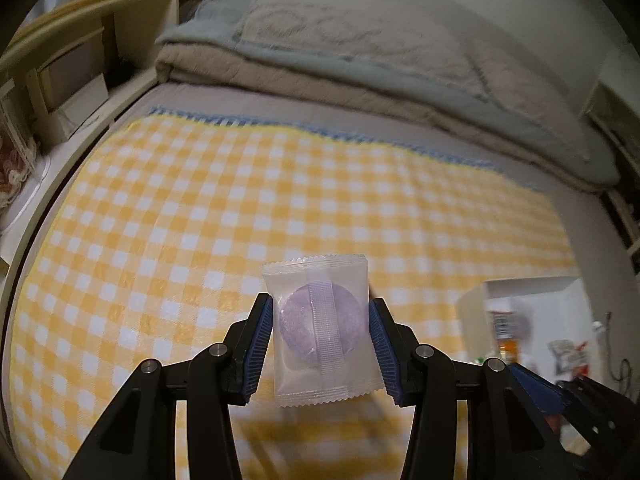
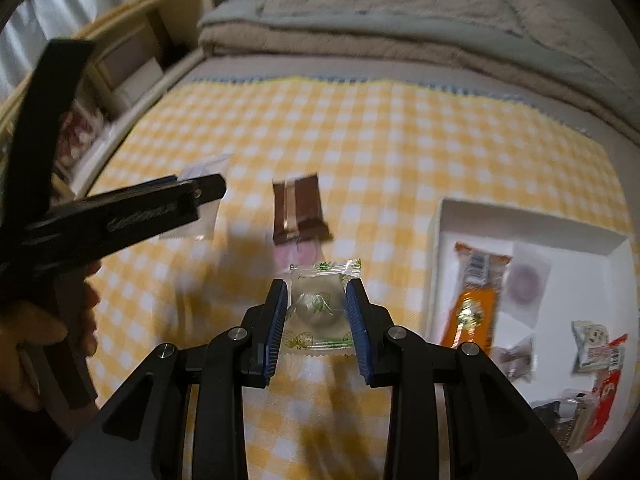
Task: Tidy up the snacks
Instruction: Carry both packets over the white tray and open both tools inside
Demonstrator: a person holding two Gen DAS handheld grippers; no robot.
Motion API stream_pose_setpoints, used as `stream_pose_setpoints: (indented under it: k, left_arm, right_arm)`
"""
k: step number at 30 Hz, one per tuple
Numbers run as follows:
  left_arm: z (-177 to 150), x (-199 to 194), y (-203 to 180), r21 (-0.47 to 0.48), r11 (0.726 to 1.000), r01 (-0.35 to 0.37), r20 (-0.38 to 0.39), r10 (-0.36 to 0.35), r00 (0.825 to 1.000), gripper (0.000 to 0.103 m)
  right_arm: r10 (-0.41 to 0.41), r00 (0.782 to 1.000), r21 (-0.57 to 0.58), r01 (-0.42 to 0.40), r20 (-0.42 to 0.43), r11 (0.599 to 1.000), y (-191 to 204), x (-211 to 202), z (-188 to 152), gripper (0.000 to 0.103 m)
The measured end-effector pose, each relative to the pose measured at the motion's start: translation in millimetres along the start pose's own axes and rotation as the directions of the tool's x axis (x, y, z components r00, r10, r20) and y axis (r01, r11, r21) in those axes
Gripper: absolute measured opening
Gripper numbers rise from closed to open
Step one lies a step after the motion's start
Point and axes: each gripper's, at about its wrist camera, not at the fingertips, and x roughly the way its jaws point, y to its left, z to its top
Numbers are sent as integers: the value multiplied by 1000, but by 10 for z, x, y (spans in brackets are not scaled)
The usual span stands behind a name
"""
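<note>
The left tongs [image 1: 322, 344] are clenched on a clear packet with a round purple sweet [image 1: 323, 328], both blue pads pressing its side edges, and hold it clear above the yellow checked cloth [image 1: 200, 216] that covers the bed. The right tongs [image 2: 318, 322] are clenched on a clear wrapper printed with green fruit [image 2: 322, 312], a pale round sweet inside, also lifted off the cloth. Below and beyond it, near the middle of the cloth, lies a brown wrapped bar [image 2: 298, 210], with a blurred pink shape just at its near end. Toward the cloth's right edge sits a white box [image 2: 528, 224] holding an orange packet [image 2: 474, 312], a purple sweet packet [image 2: 524, 284] and other small wrapped snacks. A folded quilt [image 1: 360, 60] lies along the far end of the bed.
</note>
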Motion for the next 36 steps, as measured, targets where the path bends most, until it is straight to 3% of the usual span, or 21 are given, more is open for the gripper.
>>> stream_pose_setpoints:
  k: [8,16,29,36]
  left_arm:
    - [-173,-529,-165,29,996,85,63,-86,994,47]
    - [-312,-757,-449,60,985,159,63,-163,985,47]
    - [-392,-322,-1269,103,955,279,-53,-275,960,47]
    - [-429,114,-1664,91,945,314,-122,-303,945,47]
  right_arm:
    - [-25,995,18,23,98,1000,-205,-315,75,31]
    - [-35,990,67,26,135,997,-585,-544,19,31]
    - [-100,989,158,82,112,984,-1296,-737,-249,31]
    - [-144,986,203,124,86,971,-1673,-761,-381,31]
